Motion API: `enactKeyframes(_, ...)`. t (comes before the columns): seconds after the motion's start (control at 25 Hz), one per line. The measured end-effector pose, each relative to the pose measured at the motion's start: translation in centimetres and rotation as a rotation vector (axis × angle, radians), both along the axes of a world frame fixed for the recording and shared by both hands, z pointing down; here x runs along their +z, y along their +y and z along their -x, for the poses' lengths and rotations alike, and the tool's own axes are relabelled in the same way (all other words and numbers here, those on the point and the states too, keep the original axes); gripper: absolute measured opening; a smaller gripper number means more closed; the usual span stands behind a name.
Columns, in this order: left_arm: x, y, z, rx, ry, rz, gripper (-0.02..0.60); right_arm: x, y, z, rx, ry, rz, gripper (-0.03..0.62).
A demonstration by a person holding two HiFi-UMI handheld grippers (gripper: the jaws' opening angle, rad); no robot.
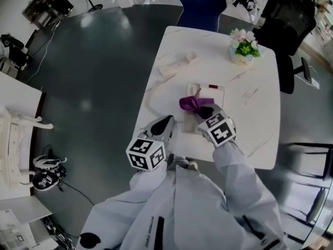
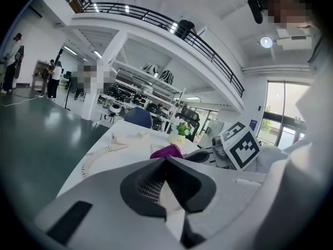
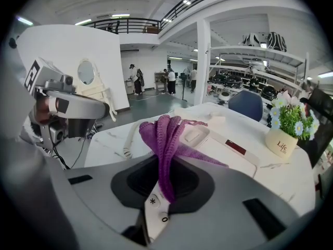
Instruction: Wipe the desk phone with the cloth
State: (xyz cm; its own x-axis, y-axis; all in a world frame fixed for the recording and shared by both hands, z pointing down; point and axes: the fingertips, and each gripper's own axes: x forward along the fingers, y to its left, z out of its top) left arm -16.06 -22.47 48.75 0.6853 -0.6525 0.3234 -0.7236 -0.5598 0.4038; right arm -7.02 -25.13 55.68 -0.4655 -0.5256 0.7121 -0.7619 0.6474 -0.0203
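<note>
R gripper (image 1: 204, 111) fwd, cloth (image 1: 191, 103) on phone (image 1: 212, 94) | L gripper (image 1: 165, 123) back, jaws together

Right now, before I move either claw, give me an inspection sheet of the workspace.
Surface: white table, marbled top.
Job's things: desk phone with its handset lying off it on the table; purple cloth over the phone.
Clutter: flower pot at the far corner.
Grippers: right claw shut on the cloth above the keypad; left claw shut, holding nothing, at the near table edge.
Cables: coiled cord looping along the table's left side.
Surroundings: blue chair and black chair beyond the table.
</note>
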Motion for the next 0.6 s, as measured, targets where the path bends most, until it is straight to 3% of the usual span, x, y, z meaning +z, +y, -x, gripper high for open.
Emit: enactKeyframes(0.6,-0.4,2.6,0.3,-0.040,0.006,0.003,-0.003,0.8,2.8,0.5,-0.042,0.004,0.030,0.040)
